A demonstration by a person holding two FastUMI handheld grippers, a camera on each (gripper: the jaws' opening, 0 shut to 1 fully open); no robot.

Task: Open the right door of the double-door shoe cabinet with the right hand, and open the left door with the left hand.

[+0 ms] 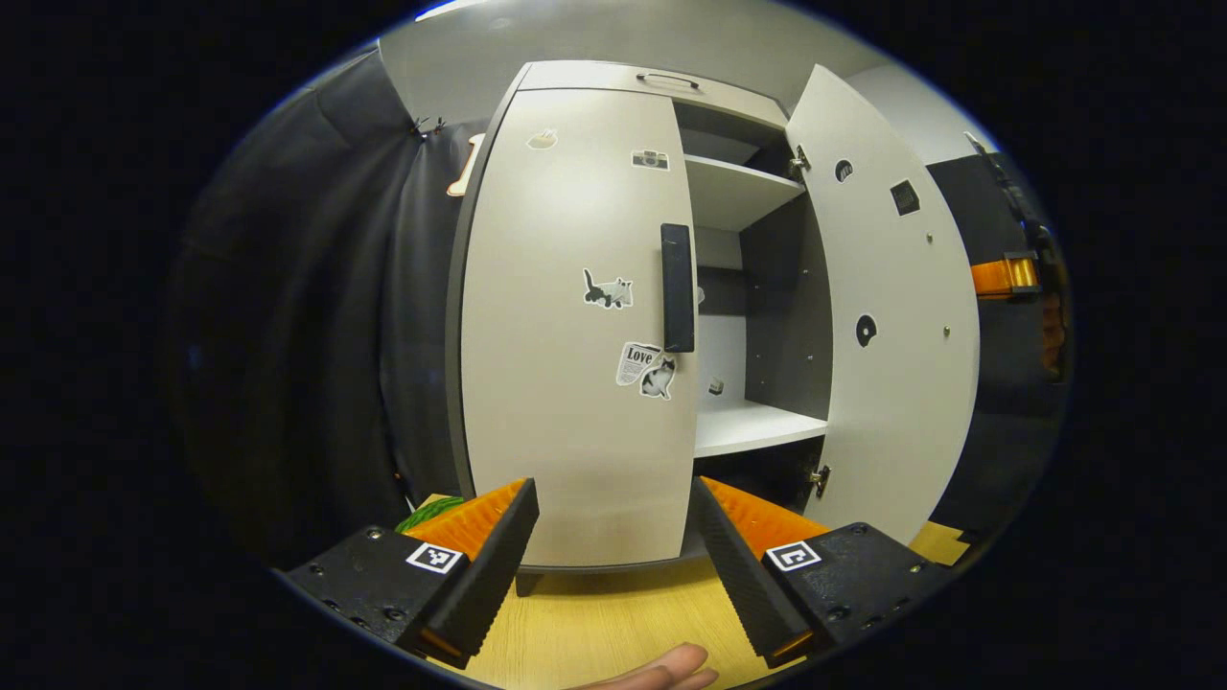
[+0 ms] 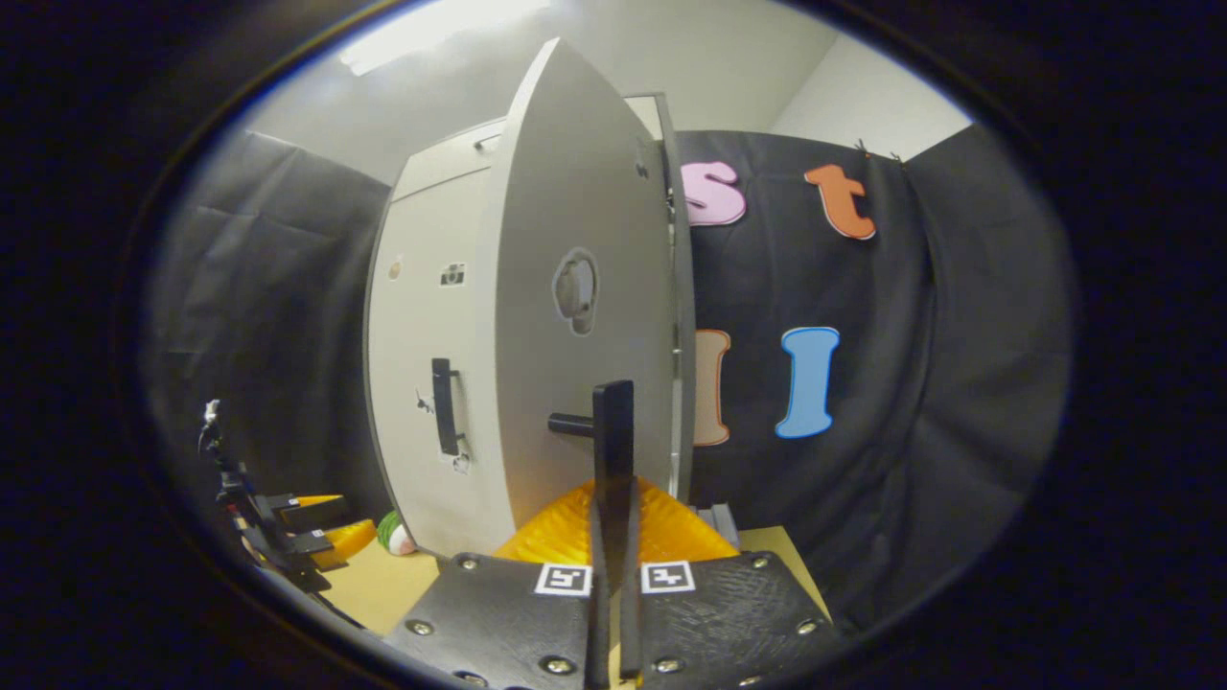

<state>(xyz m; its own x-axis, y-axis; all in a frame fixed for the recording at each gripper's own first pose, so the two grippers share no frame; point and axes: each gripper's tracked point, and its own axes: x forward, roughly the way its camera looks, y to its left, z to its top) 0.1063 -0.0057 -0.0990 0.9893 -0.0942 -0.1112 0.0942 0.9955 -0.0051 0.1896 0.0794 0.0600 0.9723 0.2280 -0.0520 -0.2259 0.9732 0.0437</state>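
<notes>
The pale grey shoe cabinet point(image 1: 575, 81) stands in front of me. Its left door point(image 1: 566, 383) is closed, with a black vertical handle point(image 1: 677, 287) at its inner edge. My left gripper point(image 1: 613, 551) hangs open a little short of that door, below the handle and touching nothing. The right door point(image 1: 896, 316) is swung wide open, baring white shelves point(image 1: 752, 426). In the right gripper view my right gripper point(image 2: 613, 522) is shut on the right door's black handle point(image 2: 613, 431), and the right door point(image 2: 575, 383) is seen nearly edge-on. The left door's handle point(image 2: 443, 404) shows beyond it.
The cabinet stands on a light wooden surface point(image 1: 594, 623). A green object point(image 1: 427, 513) lies by the cabinet's lower left corner. Black cloth walls close in on both sides. A fingertip of a hand point(image 1: 661, 671) shows at the bottom edge. The left gripper point(image 2: 288, 537) appears low left in the right gripper view.
</notes>
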